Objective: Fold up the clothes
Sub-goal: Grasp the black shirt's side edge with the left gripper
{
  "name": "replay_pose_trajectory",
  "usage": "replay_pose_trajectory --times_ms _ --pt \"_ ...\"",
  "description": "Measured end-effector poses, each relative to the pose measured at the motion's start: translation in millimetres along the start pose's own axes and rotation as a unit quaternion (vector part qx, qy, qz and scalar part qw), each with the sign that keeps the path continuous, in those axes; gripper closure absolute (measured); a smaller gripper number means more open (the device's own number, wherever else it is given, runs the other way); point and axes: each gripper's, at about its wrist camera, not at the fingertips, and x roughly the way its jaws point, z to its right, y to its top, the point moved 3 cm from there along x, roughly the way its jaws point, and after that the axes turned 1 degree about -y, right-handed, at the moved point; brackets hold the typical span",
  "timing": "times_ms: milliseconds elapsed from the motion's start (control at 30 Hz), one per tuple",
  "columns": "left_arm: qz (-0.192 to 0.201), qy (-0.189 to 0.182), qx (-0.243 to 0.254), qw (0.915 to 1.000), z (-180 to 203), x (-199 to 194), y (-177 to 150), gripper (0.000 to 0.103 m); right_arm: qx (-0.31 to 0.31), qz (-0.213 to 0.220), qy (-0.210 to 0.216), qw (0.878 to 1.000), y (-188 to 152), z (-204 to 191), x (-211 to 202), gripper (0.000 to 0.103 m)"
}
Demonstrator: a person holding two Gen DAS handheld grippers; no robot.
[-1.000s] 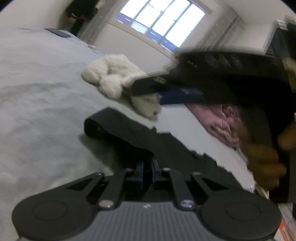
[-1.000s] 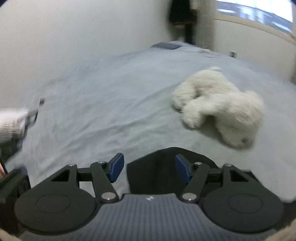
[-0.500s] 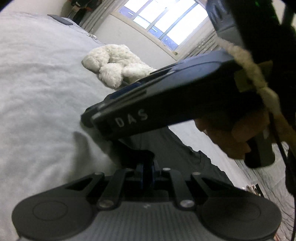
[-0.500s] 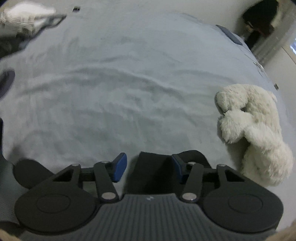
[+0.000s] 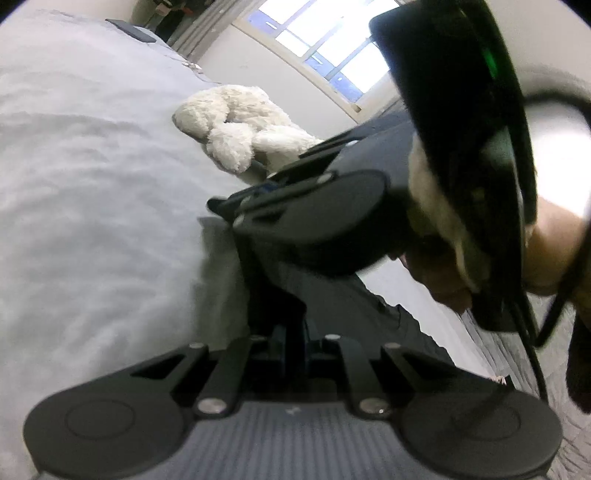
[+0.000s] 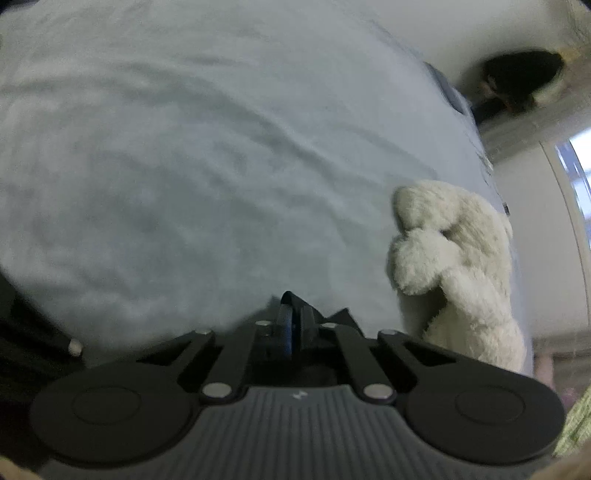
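Left tool (image 5: 291,343) clamped on the near edge of a dark garment (image 5: 354,306), blue pads pressed together with black cloth caught between them. Right tool (image 6: 293,328) likewise closed tight, pinching a small peak of the same dark cloth (image 6: 291,297) that pokes up just past its fingertips. Seen from the left wrist view as a black body (image 5: 314,218) tilted down toward the bed, crossing the frame just above the garment, held by a hand (image 5: 439,280) at the right with a dark cable (image 5: 532,332) trailing beside it; motion blur on both.

Garment spread over the grey bedspread (image 5: 92,221), running from the left tool away to the right tool and out along the right side, toward the bed's edge. Mostly hidden under the right tool in the right wrist view, only the pinched tip and a small dark corner (image 6: 341,315) showing.

White plush toy (image 5: 240,133) lying on the bedspread beyond the garment, near the right tool's tips; in the right wrist view just right of the tool (image 6: 458,258). Bedspread rippled with shallow wrinkles (image 6: 184,166). Window (image 5: 325,48) bright in the far wall behind the toy. Dark flat object (image 5: 131,29) resting at the far end of the bed, too small to identify.
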Motion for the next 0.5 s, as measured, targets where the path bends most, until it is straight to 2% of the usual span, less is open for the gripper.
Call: replay_pose_trajectory --times_ms 100,167,333,433,500 --pt "0.005 0.005 -0.008 0.9999 -1.6 -7.2 1.1 0.095 0.088 0.015 0.002 0.996 6.7 20.0 -0.6 0.101" --pt "0.015 0.015 -0.012 0.9997 -7.0 -14.9 7.1 0.095 0.148 0.026 0.008 0.989 11.7 32.9 -0.8 0.101" --pt "0.034 0.043 -0.037 0.9978 -28.1 -33.9 20.6 0.096 0.272 0.057 0.025 0.960 25.9 50.3 3.2 0.101" --pt "0.039 0.052 -0.061 0.9960 -46.9 -39.5 25.4 0.096 0.321 0.065 0.042 0.944 34.3 50.6 14.3 0.101" --pt "0.041 0.058 -0.076 0.9945 -58.4 -42.7 28.5 0.096 0.339 0.062 0.046 0.938 38.4 46.9 22.9 0.101"
